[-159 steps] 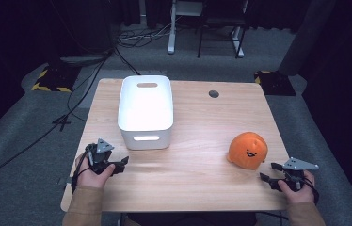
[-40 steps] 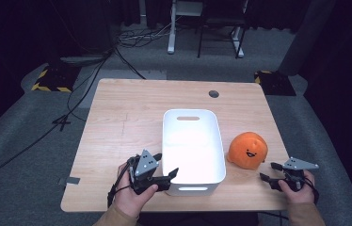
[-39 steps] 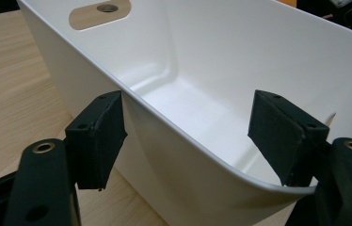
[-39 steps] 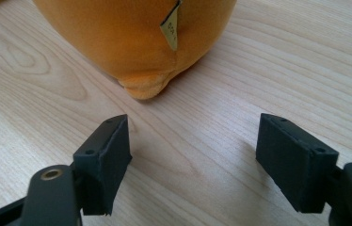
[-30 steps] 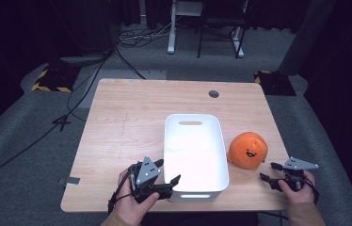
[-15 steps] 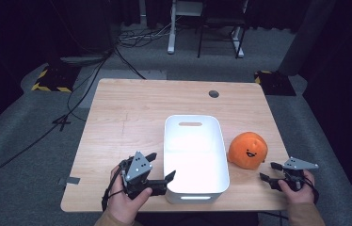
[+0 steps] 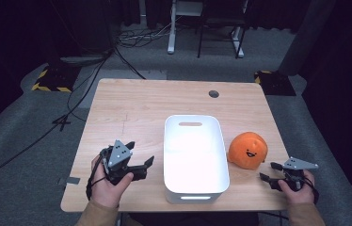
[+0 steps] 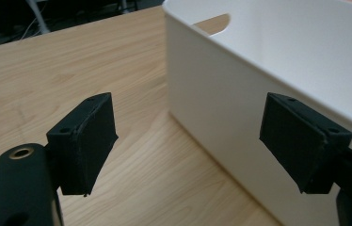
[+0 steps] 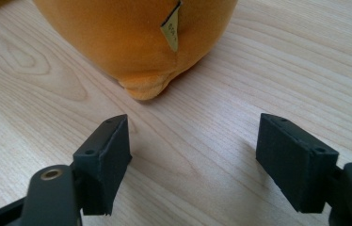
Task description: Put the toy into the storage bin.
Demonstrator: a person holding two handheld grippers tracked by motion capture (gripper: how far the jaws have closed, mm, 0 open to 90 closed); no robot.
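A white plastic bin (image 7: 194, 155) stands empty at the table's front centre, a handle slot in its far wall. An orange round plush with a smiling face (image 7: 247, 149) sits just right of it. My left gripper (image 7: 140, 153) is open a little left of the bin's left wall. In the left gripper view the left gripper (image 8: 188, 141) points at the bin wall (image 8: 230, 103), with nothing between the jaws. My right gripper (image 7: 269, 171) rests open near the front right edge. In the right gripper view the right gripper (image 9: 193, 160) sits just short of the plush (image 9: 132, 37).
The wooden table (image 7: 132, 108) has a dark round grommet (image 7: 214, 93) at the back right. Cables (image 7: 77, 103) trail over the grey floor to the left. Chair and desk legs (image 7: 202, 33) stand beyond the far edge.
The bin has moved from the table's back left to the front centre beside the plush. In the last half second my left gripper drew left, away from the bin wall. The right gripper stayed still.
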